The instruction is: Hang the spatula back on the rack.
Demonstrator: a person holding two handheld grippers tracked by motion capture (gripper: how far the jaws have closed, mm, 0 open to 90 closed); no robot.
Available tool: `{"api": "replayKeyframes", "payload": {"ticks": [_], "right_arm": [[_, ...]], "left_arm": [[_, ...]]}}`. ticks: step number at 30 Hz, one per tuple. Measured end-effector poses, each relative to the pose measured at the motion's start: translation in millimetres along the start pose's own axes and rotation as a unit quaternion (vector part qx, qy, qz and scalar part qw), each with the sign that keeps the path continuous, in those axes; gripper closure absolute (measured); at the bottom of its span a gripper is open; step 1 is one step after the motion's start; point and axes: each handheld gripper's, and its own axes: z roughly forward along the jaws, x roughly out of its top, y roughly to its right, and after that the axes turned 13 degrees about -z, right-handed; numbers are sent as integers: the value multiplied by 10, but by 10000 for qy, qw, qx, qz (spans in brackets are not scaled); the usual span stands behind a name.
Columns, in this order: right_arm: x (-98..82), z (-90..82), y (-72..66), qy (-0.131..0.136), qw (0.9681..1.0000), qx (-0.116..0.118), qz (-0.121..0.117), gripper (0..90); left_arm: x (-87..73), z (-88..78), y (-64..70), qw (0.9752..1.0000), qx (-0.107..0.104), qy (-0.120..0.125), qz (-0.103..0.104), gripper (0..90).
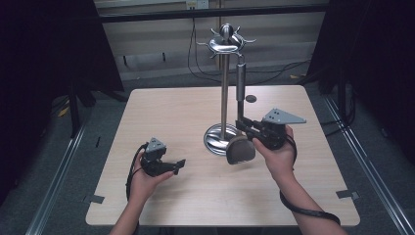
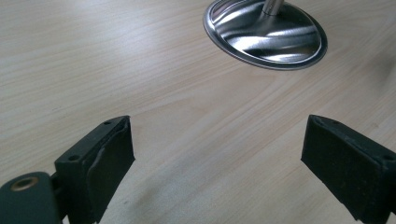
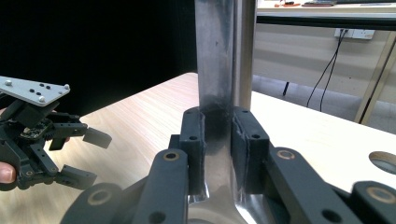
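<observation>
Dim room, dark edges; glare on stand base (image 2: 265,35), near jaws soft-focus.

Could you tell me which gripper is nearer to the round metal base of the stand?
The right. The right gripper is just beside the base, clamped on a hanging utensil's handle. The left gripper is open over bare table, farther off toward the person's side.

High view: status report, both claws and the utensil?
Left claw open, empty. Right claw shut on spatula handle, beside the stand. Nothing blocking.
</observation>
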Motion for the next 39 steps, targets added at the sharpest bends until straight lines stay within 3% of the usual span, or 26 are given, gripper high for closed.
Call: {"api": "replayKeyframes", "payload": {"ticks": [13, 39], "right_arm": [[-2, 65, 0, 6, 10000, 37, 67, 755], [-35, 123, 15, -185, 9997, 116, 133, 577]], "left_arm": [[1, 0, -11, 10000, -11, 12, -9, 89], [3, -4, -22, 10000, -13, -14, -4, 90]]}}
